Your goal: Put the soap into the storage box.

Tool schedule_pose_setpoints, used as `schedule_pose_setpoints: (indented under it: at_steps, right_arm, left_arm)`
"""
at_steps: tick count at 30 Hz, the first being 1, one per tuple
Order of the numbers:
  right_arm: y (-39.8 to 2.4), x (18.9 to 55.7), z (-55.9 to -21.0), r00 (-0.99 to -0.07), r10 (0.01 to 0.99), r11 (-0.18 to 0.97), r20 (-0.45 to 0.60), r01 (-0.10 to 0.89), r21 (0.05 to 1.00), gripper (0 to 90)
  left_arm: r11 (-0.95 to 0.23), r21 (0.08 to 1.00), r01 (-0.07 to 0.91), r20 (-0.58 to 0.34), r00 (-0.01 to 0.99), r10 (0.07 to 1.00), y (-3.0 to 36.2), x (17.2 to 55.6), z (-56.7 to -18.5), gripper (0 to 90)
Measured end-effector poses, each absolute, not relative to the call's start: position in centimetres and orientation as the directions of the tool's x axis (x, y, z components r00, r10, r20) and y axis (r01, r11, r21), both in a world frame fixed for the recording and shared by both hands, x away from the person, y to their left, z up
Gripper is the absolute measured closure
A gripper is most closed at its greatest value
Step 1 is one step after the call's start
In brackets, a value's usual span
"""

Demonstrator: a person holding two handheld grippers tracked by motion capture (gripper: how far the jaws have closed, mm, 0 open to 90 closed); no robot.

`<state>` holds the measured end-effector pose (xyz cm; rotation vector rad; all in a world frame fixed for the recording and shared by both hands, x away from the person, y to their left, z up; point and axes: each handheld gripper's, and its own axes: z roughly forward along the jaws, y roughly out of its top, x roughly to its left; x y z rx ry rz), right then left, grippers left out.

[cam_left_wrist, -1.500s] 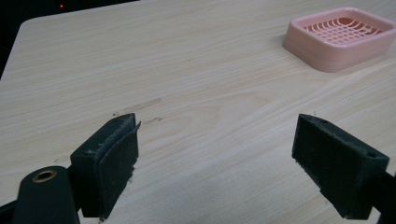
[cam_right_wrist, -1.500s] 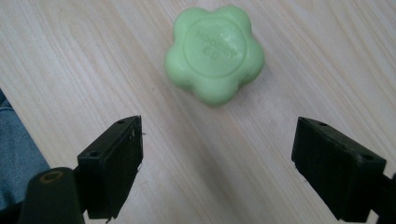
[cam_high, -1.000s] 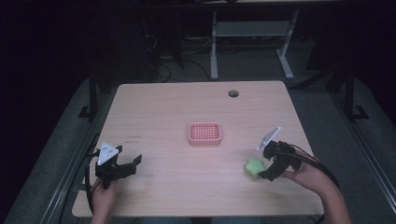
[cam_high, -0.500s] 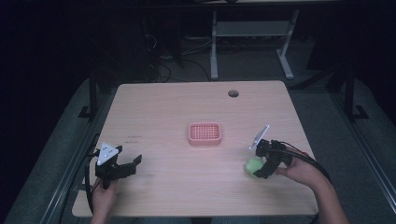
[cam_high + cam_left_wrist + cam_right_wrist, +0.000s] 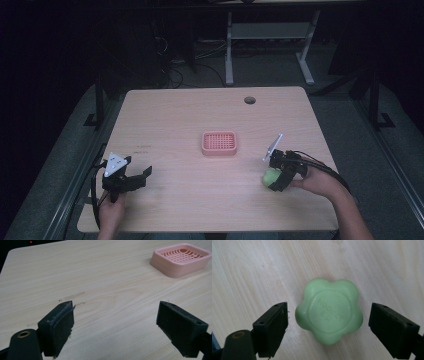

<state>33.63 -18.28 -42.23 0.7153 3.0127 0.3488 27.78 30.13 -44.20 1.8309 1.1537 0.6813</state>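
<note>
A green flower-shaped soap [image 5: 329,313] lies flat on the wooden table [image 5: 200,115], at the right in the high view [image 5: 270,176]. My right gripper [image 5: 328,327] hangs over it with its jaws wide open on either side, not touching it. A pink slatted soap dish [image 5: 219,143] sits near the table's middle, also seen in the left gripper view [image 5: 181,258]. My left gripper [image 5: 134,178] rests open near the front left edge, with nothing between its jaws [image 5: 115,327].
A round cable hole [image 5: 249,100] is at the table's far right. Behind the table stands a white metal frame [image 5: 267,35] on a dark floor with cables. Bare wood lies between the dish and each gripper.
My right gripper has moved left and down over the green soap, which has stayed in place. The left gripper has not moved.
</note>
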Motion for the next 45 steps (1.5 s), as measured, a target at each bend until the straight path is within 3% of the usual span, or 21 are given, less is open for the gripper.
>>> schedule_pose_setpoints:
  at_steps: [28,30,45]
  right_arm:
    - [-17.1,34.2,-44.0,-0.911,0.413,0.900,0.024,0.412,0.144,16.7]
    - [-17.0,34.2,-44.1,-0.914,0.406,0.904,0.022,0.405,0.137,20.6]
    - [-16.8,34.2,-44.4,-0.918,0.396,0.911,0.014,0.395,0.116,23.4]
  left_arm:
    - [-0.217,0.870,0.443,0.006,0.430,0.903,30.1,27.8,-44.2,14.3]
    - [-0.219,0.869,0.443,0.008,0.430,0.903,30.1,27.8,-44.2,14.3]
    - [-0.218,0.870,0.442,0.008,0.429,0.903,30.1,27.8,-44.2,14.3]
